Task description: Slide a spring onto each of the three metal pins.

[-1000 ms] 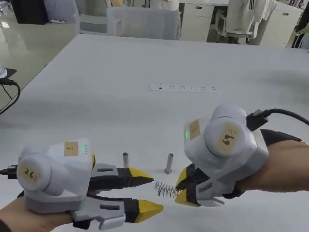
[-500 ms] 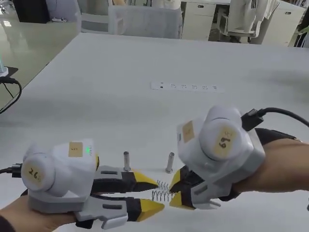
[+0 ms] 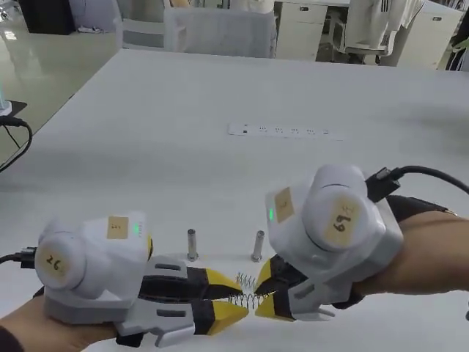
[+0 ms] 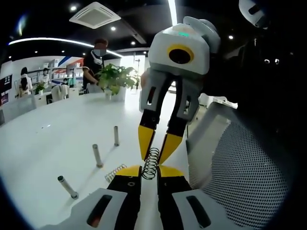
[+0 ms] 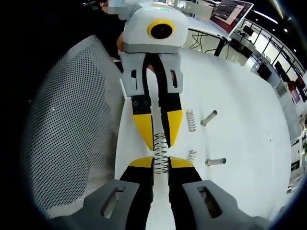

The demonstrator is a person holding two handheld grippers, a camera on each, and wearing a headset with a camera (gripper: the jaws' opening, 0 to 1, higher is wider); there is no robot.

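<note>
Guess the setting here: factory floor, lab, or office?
Probably an open-plan office or lab, not a factory: a long white table with a power strip, office chairs and cabinets behind it, and a potted plant under ceiling lights.

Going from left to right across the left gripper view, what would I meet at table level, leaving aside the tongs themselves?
Nearest pin → middle pin → far pin → gripped spring → white mesh panel.
</note>
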